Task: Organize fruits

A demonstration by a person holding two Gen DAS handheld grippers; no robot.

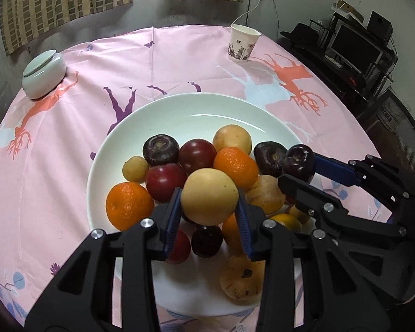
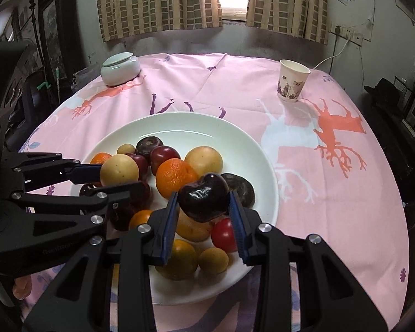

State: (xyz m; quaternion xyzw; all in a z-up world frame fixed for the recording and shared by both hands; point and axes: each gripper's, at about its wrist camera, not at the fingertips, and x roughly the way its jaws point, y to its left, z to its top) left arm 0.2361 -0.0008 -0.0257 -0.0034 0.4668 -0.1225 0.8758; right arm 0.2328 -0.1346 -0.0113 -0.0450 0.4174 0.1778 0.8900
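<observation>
A white plate (image 1: 179, 116) on the pink tablecloth holds several fruits: oranges, red plums, dark purple fruits and yellow ones. My left gripper (image 1: 209, 217) is shut on a round yellow fruit (image 1: 209, 196) and holds it above the plate's near side. My right gripper (image 2: 204, 215) is shut on a dark purple plum (image 2: 203, 200) above the plate's (image 2: 179, 124) near right part. Each gripper shows in the other's view: the right one (image 1: 298, 170) at the plate's right edge, the left one (image 2: 119, 174) at the plate's left side.
A paper cup (image 2: 292, 84) stands at the far right of the table. A pale lidded ceramic jar (image 2: 120, 67) stands at the far left. Curtains and a window lie behind the table. Shelves with a monitor (image 1: 354, 48) stand to the right.
</observation>
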